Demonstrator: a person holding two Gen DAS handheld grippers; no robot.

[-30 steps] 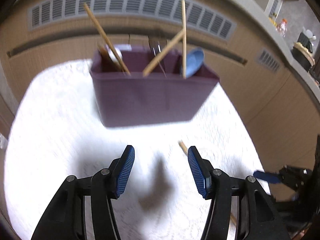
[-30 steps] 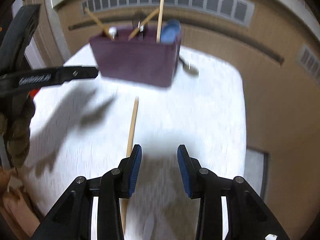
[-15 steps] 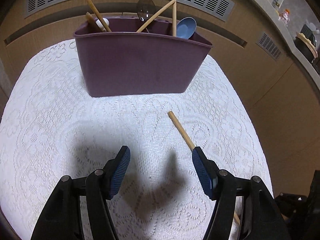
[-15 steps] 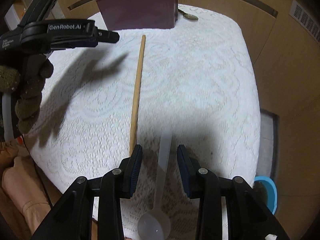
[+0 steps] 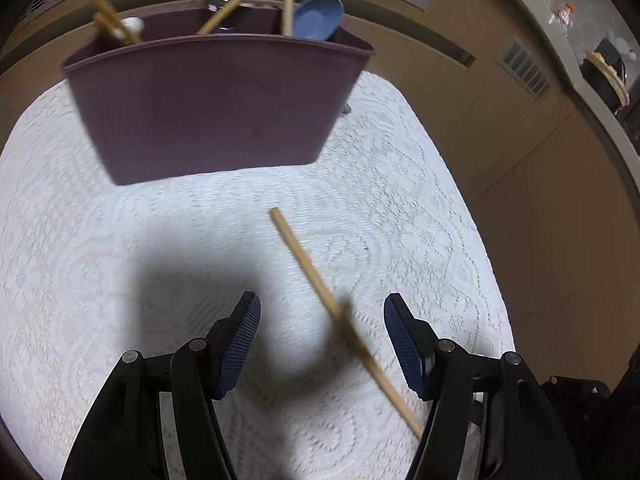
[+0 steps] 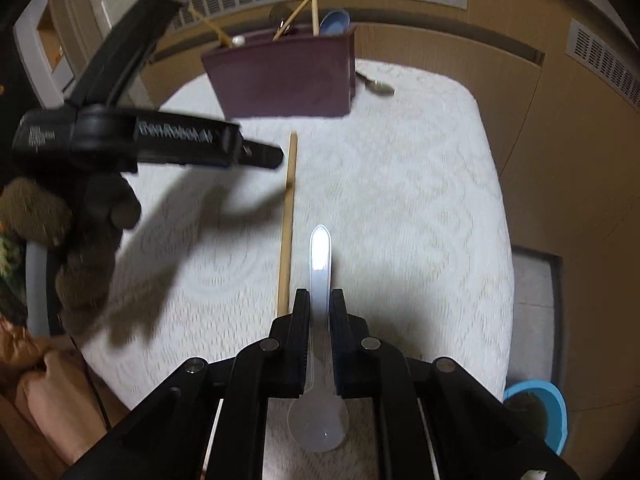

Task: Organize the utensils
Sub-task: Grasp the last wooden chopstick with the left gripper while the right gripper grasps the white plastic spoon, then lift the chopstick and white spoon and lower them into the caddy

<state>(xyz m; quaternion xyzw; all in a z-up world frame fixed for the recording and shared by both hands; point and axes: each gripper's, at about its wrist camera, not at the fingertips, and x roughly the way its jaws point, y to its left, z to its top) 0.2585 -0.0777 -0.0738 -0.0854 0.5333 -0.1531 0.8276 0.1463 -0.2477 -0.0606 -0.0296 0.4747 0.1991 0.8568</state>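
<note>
We see a white lace cloth (image 5: 120,264) on a table by a tan wall. Our right gripper (image 6: 319,304) has just squeezed its fingers onto the handle of a clear plastic spoon (image 6: 319,256); the handle tip pokes out toward 12 o'clock, the bowl sits back at 6 o'clock. Our left gripper (image 5: 322,320) has its fingers spread, and a wooden chopstick (image 5: 320,288) lies slanted between them, touching neither. The purple bin (image 5: 216,104) of utensils stands at 11 o'clock.

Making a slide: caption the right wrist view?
Right tongs shut on a clear plastic spoon beside a wooden chopstick on lace tablecloth.
</note>
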